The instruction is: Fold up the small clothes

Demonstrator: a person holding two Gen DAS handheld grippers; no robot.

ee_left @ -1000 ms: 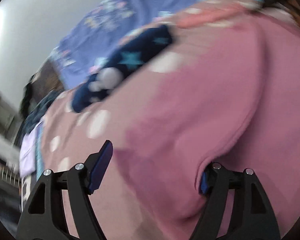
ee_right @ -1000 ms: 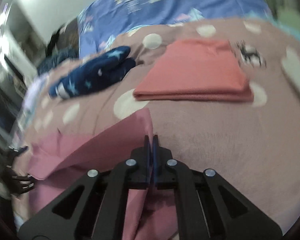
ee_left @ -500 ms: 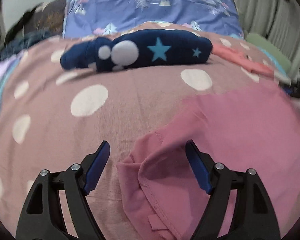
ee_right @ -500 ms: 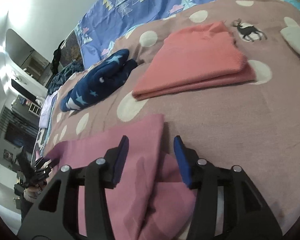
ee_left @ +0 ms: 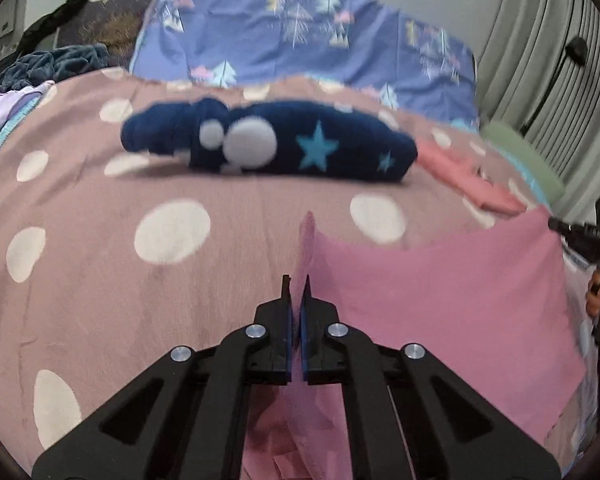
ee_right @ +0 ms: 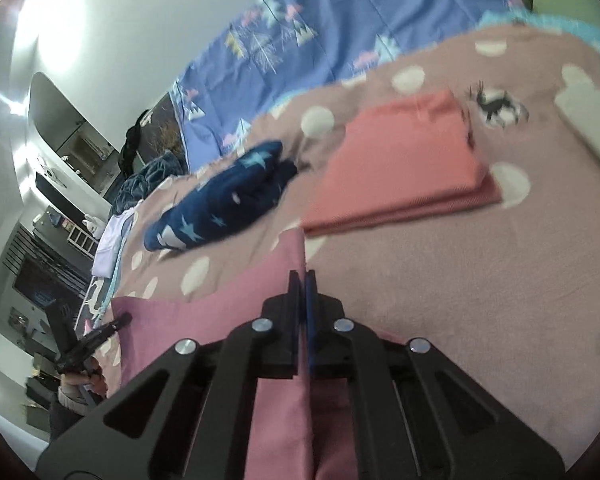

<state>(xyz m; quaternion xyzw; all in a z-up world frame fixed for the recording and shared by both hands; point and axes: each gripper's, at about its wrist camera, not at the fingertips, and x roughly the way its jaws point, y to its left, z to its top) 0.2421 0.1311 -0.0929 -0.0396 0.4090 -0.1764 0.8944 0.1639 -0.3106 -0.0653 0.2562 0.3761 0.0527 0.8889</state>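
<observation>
Both grippers, earlier open: left gripper, right gripper now clamp pink garment corners. Keep edge taut, level.

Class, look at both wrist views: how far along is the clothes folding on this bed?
Done: a coral garment lies folded flat on the blanket. In hand: the left gripper and right gripper each have jaws shut on the pink garment, stretched between them. Left: folding it, and seemingly the bunched navy star garment.
</observation>
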